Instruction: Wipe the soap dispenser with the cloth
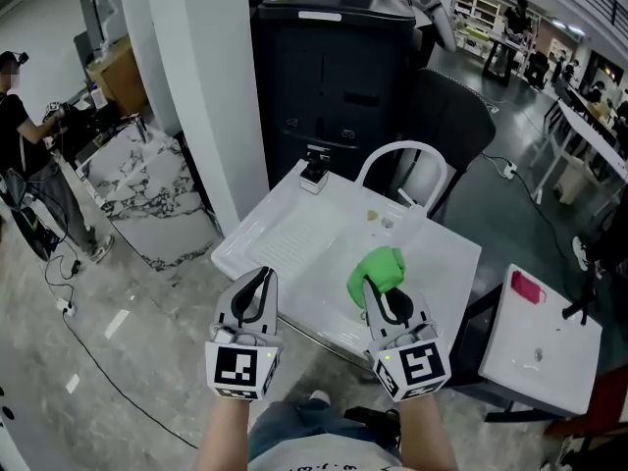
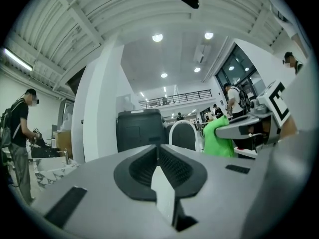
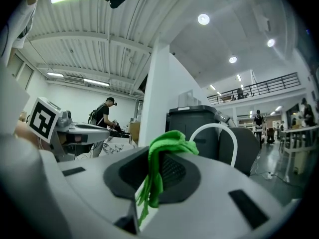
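Hovering side by side over the near edge of the white bench (image 1: 285, 234), both grippers point level ahead. The left gripper (image 1: 262, 281) has its jaws pressed together with nothing between them. The right gripper (image 1: 381, 297) is clamped on the green cloth (image 1: 377, 269), which bunches over the jaw tips and trails down between them. At the bench's far corner stands what looks like the soap dispenser (image 1: 314, 170), small and black and white, too tiny to be sure. It's well apart from the cloth. Behind it sit a dark cabinet (image 1: 334, 67) and a dark chair (image 1: 461, 126). A person (image 1: 20, 130) stands far left.
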`<state>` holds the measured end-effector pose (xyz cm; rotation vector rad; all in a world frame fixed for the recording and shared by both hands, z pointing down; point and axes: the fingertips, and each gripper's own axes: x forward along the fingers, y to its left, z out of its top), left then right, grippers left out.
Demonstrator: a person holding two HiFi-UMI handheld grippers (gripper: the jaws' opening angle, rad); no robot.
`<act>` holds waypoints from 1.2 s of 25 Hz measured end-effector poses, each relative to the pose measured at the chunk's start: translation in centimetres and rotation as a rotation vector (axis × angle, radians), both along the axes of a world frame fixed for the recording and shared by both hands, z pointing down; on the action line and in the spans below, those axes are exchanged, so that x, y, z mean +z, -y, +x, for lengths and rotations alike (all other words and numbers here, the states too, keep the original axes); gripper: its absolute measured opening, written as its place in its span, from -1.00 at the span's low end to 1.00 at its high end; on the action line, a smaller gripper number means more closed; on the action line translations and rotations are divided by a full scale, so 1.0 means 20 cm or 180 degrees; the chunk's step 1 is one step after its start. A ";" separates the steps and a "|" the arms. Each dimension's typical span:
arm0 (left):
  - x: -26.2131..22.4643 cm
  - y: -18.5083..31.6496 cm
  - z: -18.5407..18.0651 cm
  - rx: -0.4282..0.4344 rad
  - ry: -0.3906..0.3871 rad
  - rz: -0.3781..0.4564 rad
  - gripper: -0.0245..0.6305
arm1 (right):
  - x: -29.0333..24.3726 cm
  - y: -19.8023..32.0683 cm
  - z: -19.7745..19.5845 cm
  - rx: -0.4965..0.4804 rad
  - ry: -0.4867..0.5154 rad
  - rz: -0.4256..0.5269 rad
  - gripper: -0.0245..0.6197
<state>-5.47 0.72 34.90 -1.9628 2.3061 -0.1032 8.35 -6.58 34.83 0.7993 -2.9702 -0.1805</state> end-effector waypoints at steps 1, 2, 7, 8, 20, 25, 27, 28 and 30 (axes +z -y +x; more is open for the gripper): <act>0.01 0.03 -0.02 0.0011 -0.0014 0.0004 -0.87 | 0.01 0.03 -0.01 0.0019 -0.0005 -0.0018 -0.78; 0.01 0.06 -0.04 0.0031 -0.0029 0.0007 -0.87 | 0.03 0.05 -0.02 0.0045 -0.0008 -0.0040 -0.77; 0.07 0.23 -0.13 0.0244 -0.0114 -0.0069 -0.60 | 0.08 0.18 -0.10 0.0208 -0.0027 -0.0134 -0.78; 0.08 0.27 -0.16 0.0309 -0.0162 -0.0089 -0.51 | 0.09 0.21 -0.12 0.0253 -0.0029 -0.0147 -0.78; 0.22 0.89 -0.54 0.1216 -0.0392 -0.0345 0.06 | 0.16 0.59 -0.45 0.0970 -0.0079 -0.0255 -0.78; 0.30 1.09 -0.66 0.1518 -0.0373 -0.0464 0.06 | 0.20 0.70 -0.54 0.1253 -0.0142 -0.0287 -0.78; 0.34 1.18 -0.71 0.1585 -0.0394 -0.0489 0.06 | 0.21 0.73 -0.56 0.1371 -0.0159 -0.0303 -0.77; 0.36 1.22 -0.73 0.1610 -0.0412 -0.0491 0.06 | 0.22 0.75 -0.56 0.1426 -0.0165 -0.0317 -0.78; 0.40 1.31 -0.76 0.1654 -0.0448 -0.0493 0.03 | 0.24 0.77 -0.57 0.1521 -0.0183 -0.0347 -0.77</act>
